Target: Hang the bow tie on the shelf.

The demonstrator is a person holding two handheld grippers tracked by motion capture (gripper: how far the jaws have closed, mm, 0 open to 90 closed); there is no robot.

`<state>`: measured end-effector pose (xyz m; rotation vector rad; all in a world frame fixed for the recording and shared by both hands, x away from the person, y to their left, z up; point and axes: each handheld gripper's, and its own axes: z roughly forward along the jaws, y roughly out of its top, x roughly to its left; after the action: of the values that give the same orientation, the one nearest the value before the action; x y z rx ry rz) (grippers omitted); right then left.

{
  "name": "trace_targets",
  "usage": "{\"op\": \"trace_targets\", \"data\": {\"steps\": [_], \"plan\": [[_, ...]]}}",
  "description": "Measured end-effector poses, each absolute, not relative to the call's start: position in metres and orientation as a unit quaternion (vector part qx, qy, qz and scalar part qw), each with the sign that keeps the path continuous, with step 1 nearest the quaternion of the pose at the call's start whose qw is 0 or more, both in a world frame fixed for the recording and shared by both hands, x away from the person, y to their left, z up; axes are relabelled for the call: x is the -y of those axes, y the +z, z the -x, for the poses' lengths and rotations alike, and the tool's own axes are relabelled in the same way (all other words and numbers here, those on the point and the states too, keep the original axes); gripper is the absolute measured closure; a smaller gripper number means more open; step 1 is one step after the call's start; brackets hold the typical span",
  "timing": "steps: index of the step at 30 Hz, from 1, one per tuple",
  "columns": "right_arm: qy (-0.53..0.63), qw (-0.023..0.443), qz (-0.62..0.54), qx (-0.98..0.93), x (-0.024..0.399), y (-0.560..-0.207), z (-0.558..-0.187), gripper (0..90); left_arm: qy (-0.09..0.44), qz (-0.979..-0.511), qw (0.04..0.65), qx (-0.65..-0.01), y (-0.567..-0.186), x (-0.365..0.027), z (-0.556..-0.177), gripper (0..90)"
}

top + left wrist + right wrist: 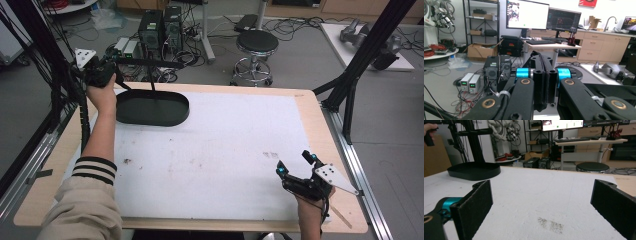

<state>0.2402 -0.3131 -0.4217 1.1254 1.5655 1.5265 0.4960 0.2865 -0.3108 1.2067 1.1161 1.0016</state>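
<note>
My left gripper (109,66) is raised over the table's far left corner, held in a hand. In the left gripper view its jaws (544,82) are pressed together with nothing between them, pointing out at the room. Just right of it stands a black stand with an oval base (152,107) and a horizontal arm (150,62). My right gripper (295,163) rests low near the front right of the white mat (215,145). Its pads (476,203) stand wide apart, open and empty (544,206) over the mat. The stand's base (474,171) lies far ahead on the left.
A small dark smudge (550,223) marks the mat just ahead of the right gripper. Black frame posts (365,55) rise at the table's right corner. Beyond the far edge are a round stool (256,44), computer towers (160,27) and loose cables on the floor.
</note>
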Motion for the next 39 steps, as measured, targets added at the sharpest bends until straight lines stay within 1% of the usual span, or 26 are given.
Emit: {"op": "trace_targets", "data": {"steps": [4,8,10,11,13,15,17,21,22,23,25,27,28,30,31,32,33,34,35,37,38,39], "plan": [[0.583,0.335,-0.432,-0.601,0.313,-0.423,-0.241,3.1,0.418,-0.519,0.572,-0.479,-0.314,-0.288,-0.499,87.9],[0.581,0.336,-0.431,-0.603,0.312,-0.423,-0.241,3.1,0.421,-0.526,0.567,-0.474,-0.315,-0.286,-0.498,87.0],[0.581,0.335,-0.433,-0.602,0.312,-0.423,-0.241,3.1,0.431,-0.525,0.566,-0.468,-0.313,-0.285,-0.497,66.7],[0.581,0.335,-0.433,-0.603,0.312,-0.423,-0.241,3.1,0.437,-0.521,0.565,-0.467,-0.311,-0.284,-0.496,60.9],[0.581,0.334,-0.433,-0.602,0.313,-0.423,-0.241,3.1,0.440,-0.518,0.564,-0.468,-0.309,-0.284,-0.494,52.0],[0.582,0.334,-0.432,-0.602,0.312,-0.423,-0.240,3.1,0.445,-0.514,0.562,-0.470,-0.306,-0.285,-0.491,47.4],[0.582,0.336,-0.431,-0.602,0.312,-0.423,-0.240,3.1,0.448,-0.505,0.570,-0.467,-0.301,-0.288,-0.484,39.6],[0.587,0.335,-0.430,-0.598,0.312,-0.422,-0.240,3.1,0.449,-0.498,0.582,-0.460,-0.296,-0.290,-0.473,28.5],[0.589,0.334,-0.429,-0.598,0.312,-0.422,-0.239,3.0,0.437,-0.505,0.591,-0.453,-0.294,-0.292,-0.465,25.1],[0.589,0.333,-0.431,-0.597,0.312,-0.421,-0.239,3.1,0.437,-0.505,0.591,-0.453,-0.294,-0.292,-0.465,23.7],[0.593,0.333,-0.430,-0.594,0.312,-0.420,-0.238,3.1,0.414,-0.521,0.602,-0.441,-0.292,-0.296,-0.451,17.0],[0.595,0.335,-0.429,-0.591,0.312,-0.419,-0.237,3.1,0.413,-0.523,0.603,-0.438,-0.291,-0.296,-0.446,15.1],[0.597,0.334,-0.428,-0.591,0.312,-0.418,-0.236,3.1,0.413,-0.522,0.612,-0.428,-0.287,-0.299,-0.432,12.7],[0.597,0.337,-0.425,-0.591,0.312,-0.418,-0.236,3.1,0.411,-0.520,0.619,-0.421,-0.286,-0.300,-0.425,12.2],[0.600,0.338,-0.424,-0.589,0.312,-0.417,-0.235,3.1,0.415,-0.517,0.626,-0.409,-0.282,-0.302,-0.410,11.6],[0.600,0.340,-0.422,-0.588,0.312,-0.416,-0.235,3.1,0.415,-0.517,0.626,-0.409,-0.282,-0.302,-0.410,11.6],[0.601,0.340,-0.423,-0.587,0.312,-0.415,-0.234,3.1,0.423,-0.515,0.629,-0.399,-0.279,-0.305,-0.394,11.6],[0.602,0.342,-0.421,-0.586,0.312,-0.415,-0.234,3.1,0.426,-0.512,0.632,-0.395,-0.278,-0.307,-0.386,11.6],[0.602,0.343,-0.421,-0.586,0.312,-0.414,-0.234,3.1,0.426,-0.512,0.632,-0.395,-0.278,-0.307,-0.386,11.6],[0.601,0.347,-0.419,-0.585,0.312,-0.414,-0.233,3.1,0.433,-0.507,0.637,-0.387,-0.277,-0.311,-0.368,11.6],[0.601,0.347,-0.421,-0.584,0.313,-0.413,-0.232,3.1,0.441,-0.504,0.636,-0.385,-0.277,-0.316,-0.352,11.6],[0.602,0.350,-0.418,-0.582,0.313,-0.413,-0.232,3.1,0.441,-0.504,0.636,-0.385,-0.277,-0.316,-0.352,11.6]]}}
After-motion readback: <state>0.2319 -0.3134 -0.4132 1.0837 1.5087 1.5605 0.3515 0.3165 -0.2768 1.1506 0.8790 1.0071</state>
